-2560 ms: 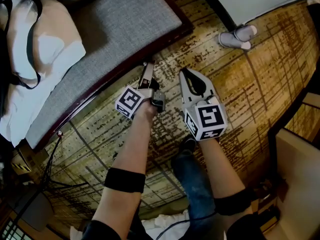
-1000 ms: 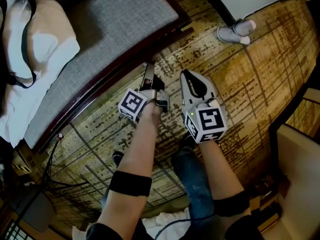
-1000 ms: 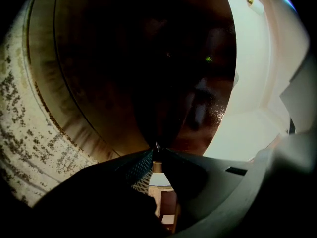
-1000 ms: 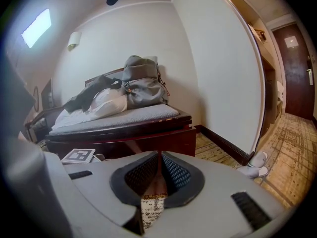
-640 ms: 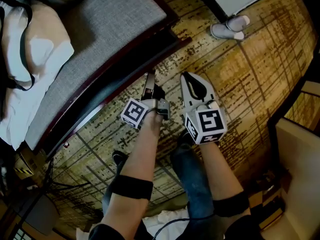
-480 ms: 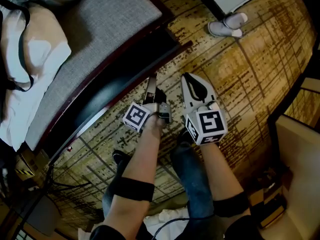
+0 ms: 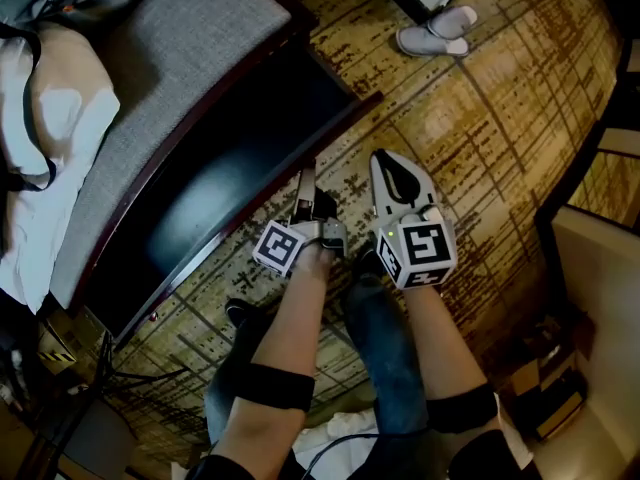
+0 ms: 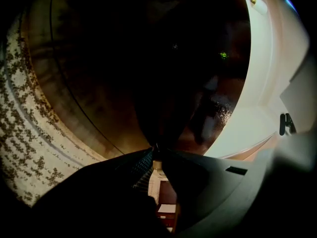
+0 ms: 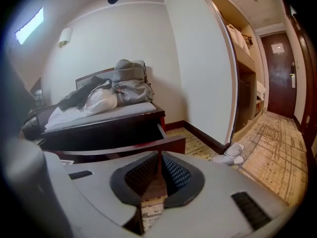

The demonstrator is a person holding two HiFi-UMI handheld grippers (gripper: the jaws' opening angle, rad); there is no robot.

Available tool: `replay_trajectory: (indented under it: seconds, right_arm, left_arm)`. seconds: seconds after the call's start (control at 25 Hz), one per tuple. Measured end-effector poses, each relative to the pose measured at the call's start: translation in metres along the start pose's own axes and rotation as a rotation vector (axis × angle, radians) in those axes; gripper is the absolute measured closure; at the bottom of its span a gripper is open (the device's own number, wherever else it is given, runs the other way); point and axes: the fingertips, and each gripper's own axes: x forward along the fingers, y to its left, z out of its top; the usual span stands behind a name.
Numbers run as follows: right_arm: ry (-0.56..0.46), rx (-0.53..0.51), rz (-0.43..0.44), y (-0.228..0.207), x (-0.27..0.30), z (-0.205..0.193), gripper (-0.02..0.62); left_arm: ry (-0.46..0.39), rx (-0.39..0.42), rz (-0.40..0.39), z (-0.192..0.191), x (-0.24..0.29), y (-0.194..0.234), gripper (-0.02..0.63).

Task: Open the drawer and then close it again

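Ochre carpet [image 7: 520, 168] with dark brown streaks fills most of the head view. Across the upper left runs a dark-wood bed [image 7: 300, 13] with a grey upholstered top. White bedding [image 7: 50, 128] with a black strap is heaped at its far left.

Beneath the bed the drawer [image 7: 230, 168] [image 9: 114, 149] stands well out. Its dark inside is bare as far as we can see. Its front board runs on a slant from upper right to lower left, over the carpet.

Our two forearms come up from the bottom of the frame, each with a black band near the elbow. A jeans leg [image 7: 390, 358] shows between them.

Left gripper [image 7: 306, 171] [image 8: 156, 150]: jaws narrow, pinched on the top edge of the drawer's front board, about midway along it. Its own view is mostly the black inside of the drawer.

Right gripper [image 7: 383, 156] [image 9: 159, 155]: jaws together with nothing between them. It sits over the carpet just right of the left one, clear of the board. It points toward the drawer's near corner.

A pair of pale slippers [image 7: 432, 30] [image 9: 230, 155] lies on the carpet at top centre, by the white wall, well apart from the drawer.
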Motion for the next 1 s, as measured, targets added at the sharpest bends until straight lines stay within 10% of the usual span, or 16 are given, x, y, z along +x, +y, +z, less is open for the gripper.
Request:
replay_trajectory:
  seconds: [1.0]
  right_arm:
    - [-0.005, 0.057, -0.166, -0.048, -0.092, -0.023, 0.572]
  left_arm:
    - [0.105, -0.001, 0.058, -0.080, -0.057, 0.013, 0.546]
